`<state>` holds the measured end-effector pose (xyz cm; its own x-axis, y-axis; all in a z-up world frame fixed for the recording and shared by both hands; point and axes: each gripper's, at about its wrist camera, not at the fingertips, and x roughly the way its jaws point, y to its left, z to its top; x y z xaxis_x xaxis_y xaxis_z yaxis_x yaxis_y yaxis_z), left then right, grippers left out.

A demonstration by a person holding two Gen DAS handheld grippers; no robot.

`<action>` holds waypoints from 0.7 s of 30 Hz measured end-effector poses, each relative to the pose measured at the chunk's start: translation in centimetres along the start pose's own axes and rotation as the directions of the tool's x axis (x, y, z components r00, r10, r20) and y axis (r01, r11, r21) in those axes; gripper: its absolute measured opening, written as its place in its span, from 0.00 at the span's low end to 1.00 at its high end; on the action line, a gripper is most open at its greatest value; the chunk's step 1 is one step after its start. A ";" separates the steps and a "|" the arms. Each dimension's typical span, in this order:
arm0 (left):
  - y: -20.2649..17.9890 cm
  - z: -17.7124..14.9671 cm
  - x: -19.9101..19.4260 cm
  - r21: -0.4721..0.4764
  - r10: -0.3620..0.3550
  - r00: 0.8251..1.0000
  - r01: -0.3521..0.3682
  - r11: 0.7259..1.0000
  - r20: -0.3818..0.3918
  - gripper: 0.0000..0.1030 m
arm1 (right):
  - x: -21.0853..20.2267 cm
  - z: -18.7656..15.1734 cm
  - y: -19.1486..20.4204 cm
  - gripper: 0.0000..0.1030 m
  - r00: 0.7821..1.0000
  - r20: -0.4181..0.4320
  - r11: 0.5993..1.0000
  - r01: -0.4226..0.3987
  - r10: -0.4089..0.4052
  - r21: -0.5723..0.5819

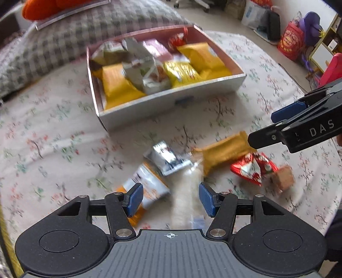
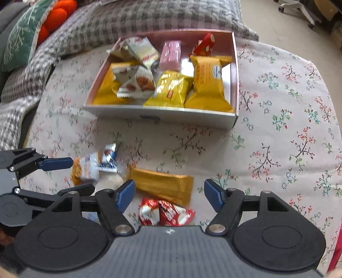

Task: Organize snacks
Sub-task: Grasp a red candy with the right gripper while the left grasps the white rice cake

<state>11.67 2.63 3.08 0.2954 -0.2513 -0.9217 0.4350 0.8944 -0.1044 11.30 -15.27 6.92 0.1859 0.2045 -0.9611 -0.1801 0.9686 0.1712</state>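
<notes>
An open white box (image 1: pixel 171 102) (image 2: pixel 162 114) holds several yellow, white, pink and red snack packets. Loose snacks lie on the floral cloth in front of it: a silver-blue packet (image 1: pixel 166 158), a gold bar (image 1: pixel 224 151) (image 2: pixel 162 186), a red packet (image 1: pixel 252 169) (image 2: pixel 166 213) and a small brown cube (image 1: pixel 282 177). My left gripper (image 1: pixel 171 198) (image 2: pixel 70 176) is open above an orange-white packet (image 1: pixel 149 186) and a pale packet (image 1: pixel 186 192). My right gripper (image 2: pixel 170 195) (image 1: pixel 271 126) is open over the gold bar and the red packet. Neither gripper's pads press on anything.
A grey checked blanket (image 2: pixel 149 19) lies behind the box, with an orange plush (image 2: pixel 57 17) and a green pillow (image 2: pixel 19 40) at the far left. Bags (image 1: pixel 290 40) and a chair base (image 2: pixel 299 8) stand on the floor past the cloth's far edge.
</notes>
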 end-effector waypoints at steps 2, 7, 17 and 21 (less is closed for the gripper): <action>-0.2 -0.3 0.4 -0.005 -0.020 1.000 0.019 1.000 -0.025 0.56 | 0.2 -0.3 0.0 0.66 1.000 -0.018 1.000 0.007 -0.007 -0.013; -0.6 -0.8 0.9 -0.002 -0.031 0.998 0.031 1.000 -0.054 0.56 | 0.9 -0.7 0.5 0.66 0.999 -0.053 0.997 0.005 -0.009 -0.076; -1.7 -1.2 2.6 0.028 -0.008 0.995 0.011 1.000 -0.103 0.56 | 1.6 -1.0 1.2 0.65 0.996 -0.091 0.992 -0.018 0.007 -0.127; -1.8 -1.4 3.5 0.042 0.034 0.992 -0.029 0.999 -0.120 0.56 | 2.3 -1.2 1.3 0.65 0.994 -0.111 0.990 -0.011 -0.005 -0.138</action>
<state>10.70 0.65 -0.51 0.2054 -0.1746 -0.9630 0.4614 0.8850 -0.0621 10.34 -13.69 4.69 0.0786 0.1830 -0.9800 -0.3133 0.9377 0.1500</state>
